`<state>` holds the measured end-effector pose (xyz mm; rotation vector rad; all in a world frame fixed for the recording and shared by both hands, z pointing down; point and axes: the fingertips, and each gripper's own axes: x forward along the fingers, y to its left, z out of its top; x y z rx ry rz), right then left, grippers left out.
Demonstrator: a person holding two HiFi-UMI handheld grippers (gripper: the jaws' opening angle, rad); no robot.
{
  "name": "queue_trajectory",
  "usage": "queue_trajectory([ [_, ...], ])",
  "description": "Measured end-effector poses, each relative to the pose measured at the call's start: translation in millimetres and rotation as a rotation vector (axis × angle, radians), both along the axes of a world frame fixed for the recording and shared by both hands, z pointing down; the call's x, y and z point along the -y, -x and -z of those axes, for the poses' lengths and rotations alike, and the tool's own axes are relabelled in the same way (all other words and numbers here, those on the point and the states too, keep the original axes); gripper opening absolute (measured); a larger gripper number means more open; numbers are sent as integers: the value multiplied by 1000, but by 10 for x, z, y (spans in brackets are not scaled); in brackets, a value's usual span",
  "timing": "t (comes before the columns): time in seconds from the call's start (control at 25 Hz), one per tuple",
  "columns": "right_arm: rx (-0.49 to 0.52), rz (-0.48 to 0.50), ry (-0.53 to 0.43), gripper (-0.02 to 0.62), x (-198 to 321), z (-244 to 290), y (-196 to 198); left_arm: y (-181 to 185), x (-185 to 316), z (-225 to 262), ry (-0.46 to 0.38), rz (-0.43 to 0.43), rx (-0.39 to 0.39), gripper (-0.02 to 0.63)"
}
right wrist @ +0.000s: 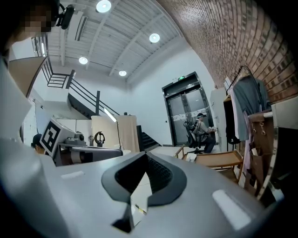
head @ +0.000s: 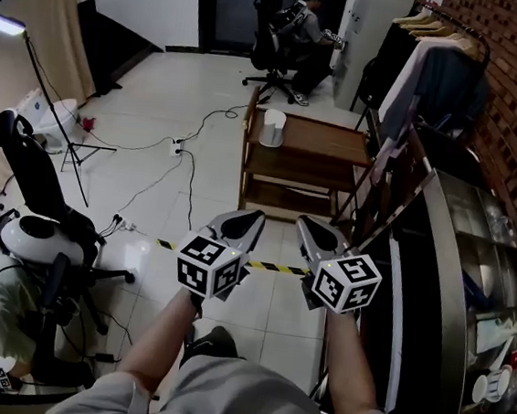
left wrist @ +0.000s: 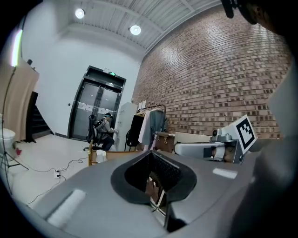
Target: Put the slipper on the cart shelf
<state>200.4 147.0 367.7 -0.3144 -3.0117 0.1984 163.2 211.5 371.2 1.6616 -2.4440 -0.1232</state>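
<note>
Slipper: not visible in any of the three views. Locate it before proceeding.

**Head view.** The left gripper and right gripper are held side by side, level, above the tiled floor. Both sets of jaws are closed on nothing. The wooden cart stands ahead, well apart, beyond a strip of striped tape. A white container sits on the left of the cart top. The shelf below looks bare. A curved metal counter runs close along the right, with a clothes rack behind it. An office chair and loose cables lie to the left.

**Left gripper view.** The jaws meet tip to tip, with nothing between them. The cart shows just left of them, and a brick wall fills the right.

**Right gripper view.** The jaws are together and empty. The cart lies ahead to the right.

**Procedure (judged).**
1. Open one set of jaws before reaching for the slipper.
2. Grip it by the sole edge and carry it level.
3. Enter the shelf through the open front, between the posts and under the top board.

**Clearance.** The tile straight ahead is open. Keep the right gripper off the counter edge and step clear of the cables.
</note>
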Motion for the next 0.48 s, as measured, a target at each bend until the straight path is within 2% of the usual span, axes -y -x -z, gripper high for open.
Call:
queue_trajectory([
  [0.24,-2,2,5,0,257,-15,418,419,273,-9,3,-2,1,6],
  [0.48,-22,-18,14,0,637,-99,1167,1181,655,-91,18,-14,-12,6],
])
